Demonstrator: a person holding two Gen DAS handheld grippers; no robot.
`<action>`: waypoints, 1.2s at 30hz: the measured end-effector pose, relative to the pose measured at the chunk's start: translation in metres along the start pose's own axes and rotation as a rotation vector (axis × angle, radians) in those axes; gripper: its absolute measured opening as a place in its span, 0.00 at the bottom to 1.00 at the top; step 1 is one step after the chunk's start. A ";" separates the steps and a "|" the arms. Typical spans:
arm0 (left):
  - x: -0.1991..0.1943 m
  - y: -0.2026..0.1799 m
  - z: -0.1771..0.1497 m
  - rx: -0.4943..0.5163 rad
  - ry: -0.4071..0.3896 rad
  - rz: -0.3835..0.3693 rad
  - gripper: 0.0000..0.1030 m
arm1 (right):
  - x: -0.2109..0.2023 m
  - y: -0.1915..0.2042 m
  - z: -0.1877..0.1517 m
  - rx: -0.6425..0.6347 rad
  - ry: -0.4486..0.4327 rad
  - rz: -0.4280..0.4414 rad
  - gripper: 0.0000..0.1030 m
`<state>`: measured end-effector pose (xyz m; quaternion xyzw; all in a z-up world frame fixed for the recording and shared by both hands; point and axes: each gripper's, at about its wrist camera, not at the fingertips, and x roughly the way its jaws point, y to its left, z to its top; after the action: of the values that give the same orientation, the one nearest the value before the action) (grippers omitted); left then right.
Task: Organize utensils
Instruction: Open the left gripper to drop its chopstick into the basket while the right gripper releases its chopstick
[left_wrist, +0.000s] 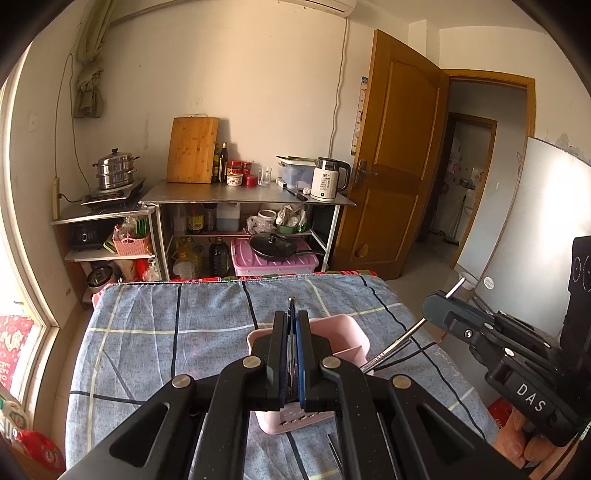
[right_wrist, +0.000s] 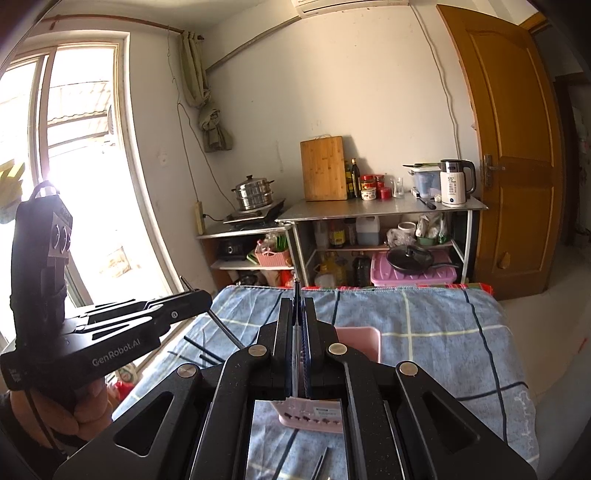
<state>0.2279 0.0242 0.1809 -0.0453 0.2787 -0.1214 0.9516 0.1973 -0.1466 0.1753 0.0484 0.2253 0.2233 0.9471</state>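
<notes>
Left gripper (left_wrist: 291, 332): fingers narrow, pinched on a thin metal utensil (left_wrist: 291, 314) whose tip pokes out at 12 o'clock past the pads. Right gripper (right_wrist: 297, 321): fingers also narrow, clamped on another slim utensil (right_wrist: 296, 295), tip up at 12 o'clock; clear or metal shaft, cannot tell which type. From the left wrist view the right gripper sits at 3 o'clock with a metal rod sticking out both sides of its fingers.

Below both grippers: pink utensil holder (left_wrist: 351, 328), divided into compartments, standing on the blue checked cloth (left_wrist: 166, 332) over the surface. Which compartment each utensil is aimed at, cannot tell. More loose chopsticks (left_wrist: 391, 354) lie on the cloth at 3 o'clock of the holder, touching or just beside its wall; a few dark sticks (right_wrist: 207, 354) at 9 o'clock in the right wrist view.

Handling judgement: utensils are light, stiff, smooth and likely slippery, so they can pivot in a pinch. Best hold is mid-shaft, slightly above centre, so the low end drops into a slot. Holder looks light plastic and could tip if nudged on the soft cloth.
</notes>
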 end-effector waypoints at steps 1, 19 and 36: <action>0.002 0.001 -0.001 0.003 0.000 0.000 0.03 | 0.003 0.000 0.000 0.000 0.001 -0.002 0.04; 0.058 0.021 -0.028 -0.020 0.121 -0.016 0.04 | 0.062 -0.007 -0.037 -0.009 0.143 -0.017 0.04; 0.037 0.025 -0.027 0.002 0.072 0.038 0.15 | 0.044 -0.022 -0.041 0.001 0.170 -0.043 0.10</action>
<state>0.2481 0.0382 0.1353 -0.0346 0.3135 -0.1053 0.9431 0.2229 -0.1467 0.1165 0.0247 0.3060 0.2062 0.9291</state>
